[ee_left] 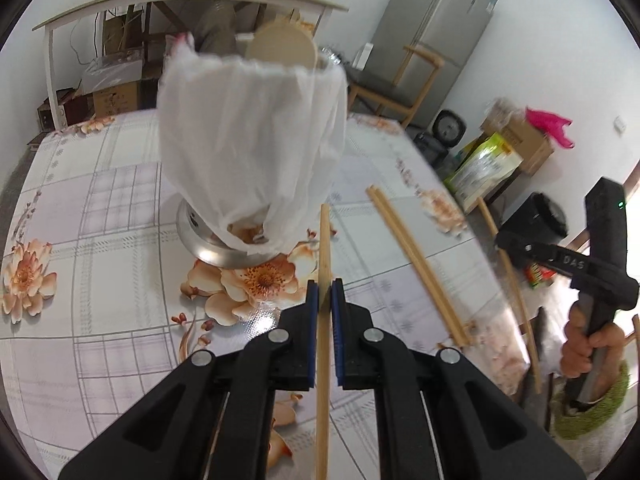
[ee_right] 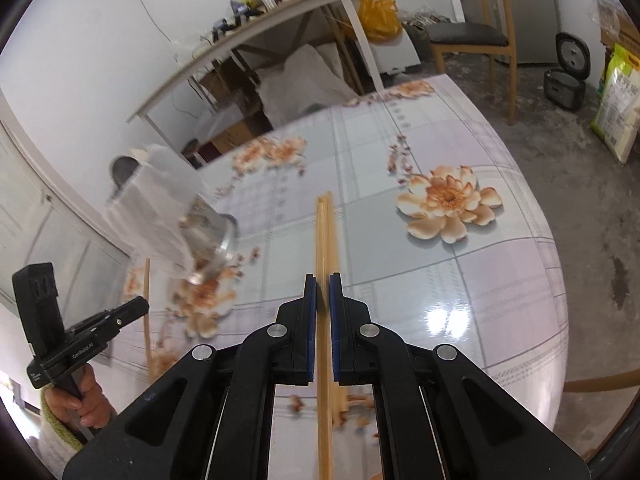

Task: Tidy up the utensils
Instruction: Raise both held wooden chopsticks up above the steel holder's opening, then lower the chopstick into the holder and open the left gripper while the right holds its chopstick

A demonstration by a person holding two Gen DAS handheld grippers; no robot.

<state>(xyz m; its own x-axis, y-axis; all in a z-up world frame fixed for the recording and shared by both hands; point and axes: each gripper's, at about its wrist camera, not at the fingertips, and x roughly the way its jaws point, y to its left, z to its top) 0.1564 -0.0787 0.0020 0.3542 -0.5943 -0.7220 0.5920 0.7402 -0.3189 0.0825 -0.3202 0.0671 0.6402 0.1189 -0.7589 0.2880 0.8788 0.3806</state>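
I noted white walls, a grey fridge [ee_left: 434,36], a wooden chair [ee_right: 478,36], and bare concrete floor [ee_right: 568,160].

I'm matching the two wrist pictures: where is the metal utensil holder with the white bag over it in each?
Left wrist: the utensil holder stands upper centre, large and upright.
Right wrist: it is at the left edge, mid-height, blurred and leaning.
Shared landmark: the wooden chair, upper right in both.
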